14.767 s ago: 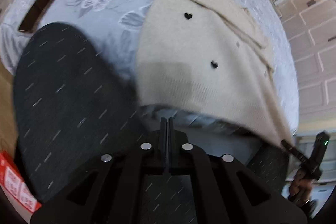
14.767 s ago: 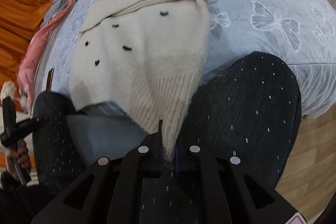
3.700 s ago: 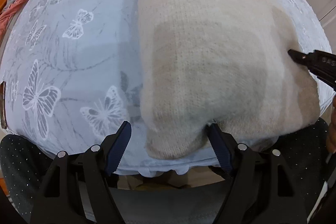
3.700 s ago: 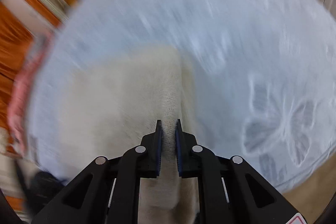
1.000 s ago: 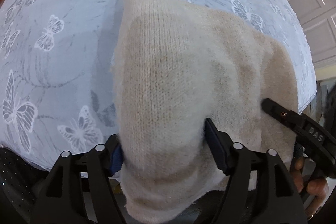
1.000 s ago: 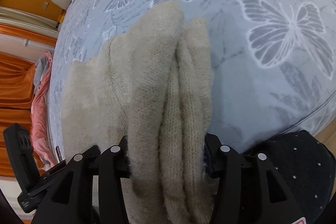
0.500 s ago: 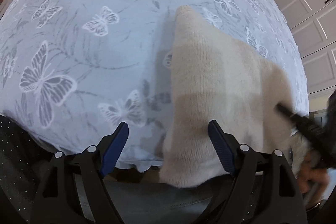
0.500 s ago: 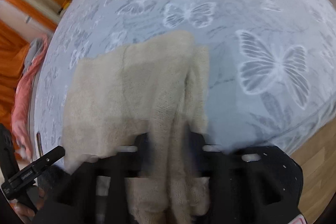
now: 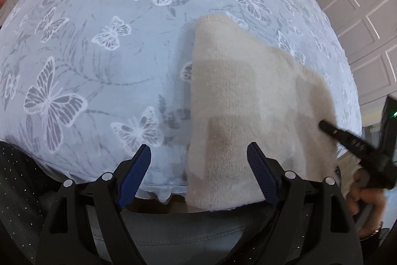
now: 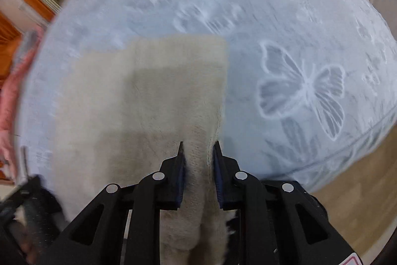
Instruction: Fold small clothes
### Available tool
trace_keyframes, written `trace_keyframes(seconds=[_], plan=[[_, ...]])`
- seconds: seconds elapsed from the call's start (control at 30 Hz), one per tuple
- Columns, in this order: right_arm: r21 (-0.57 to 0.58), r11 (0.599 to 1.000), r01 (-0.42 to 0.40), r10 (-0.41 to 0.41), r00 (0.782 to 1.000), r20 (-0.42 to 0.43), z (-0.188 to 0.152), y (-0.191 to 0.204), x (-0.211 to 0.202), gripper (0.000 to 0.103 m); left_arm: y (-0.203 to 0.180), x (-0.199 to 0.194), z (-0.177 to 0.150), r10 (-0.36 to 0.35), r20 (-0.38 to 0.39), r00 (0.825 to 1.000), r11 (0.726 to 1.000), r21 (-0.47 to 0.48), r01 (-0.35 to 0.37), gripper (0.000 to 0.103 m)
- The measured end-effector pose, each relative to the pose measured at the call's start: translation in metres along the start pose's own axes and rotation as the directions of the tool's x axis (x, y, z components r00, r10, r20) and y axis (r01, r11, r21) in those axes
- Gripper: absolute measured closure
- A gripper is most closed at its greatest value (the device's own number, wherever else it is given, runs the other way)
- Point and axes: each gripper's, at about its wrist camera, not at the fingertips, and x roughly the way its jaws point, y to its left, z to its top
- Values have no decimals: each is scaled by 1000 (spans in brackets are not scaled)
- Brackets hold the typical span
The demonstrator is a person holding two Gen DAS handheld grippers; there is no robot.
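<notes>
butterfly-print bed (image 9: 104,71) carries the folded cream sweater (image 9: 243,101) at its near edge. my right claw (image 10: 197,149) pinches its fold; left claw (image 9: 198,155) hangs released. i'd drag gently, keeping layers stacked.

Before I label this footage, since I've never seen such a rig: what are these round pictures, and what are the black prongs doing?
A person holds a two-finger gripper in each hand, each carrying a fisheye camera looking along its fingers. One picture comes from the left gripper, open with its near edge of the folded cream knit sweater between the fingers. The other comes from the right gripper, shut on a thick fold of the sweater. The sweater lies on a butterfly-print bedsheet.
</notes>
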Motion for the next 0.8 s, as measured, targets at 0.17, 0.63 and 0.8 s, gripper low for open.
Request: trace_keyframes(seconds=[0.17, 0.63, 0.8], plan=[[45, 999, -2, 1, 1000, 16, 5, -9, -10, 74, -14, 12, 5, 0, -29, 1000, 1000, 23, 0, 26], [259, 948, -186, 220, 969, -109, 16, -34, 56, 41, -37, 85, 45, -3, -116, 993, 1000, 5, 3, 6], [314, 914, -257, 307, 944, -122, 15, -41, 68, 44, -26, 107, 47, -121, -170, 978, 991, -76, 110, 5]])
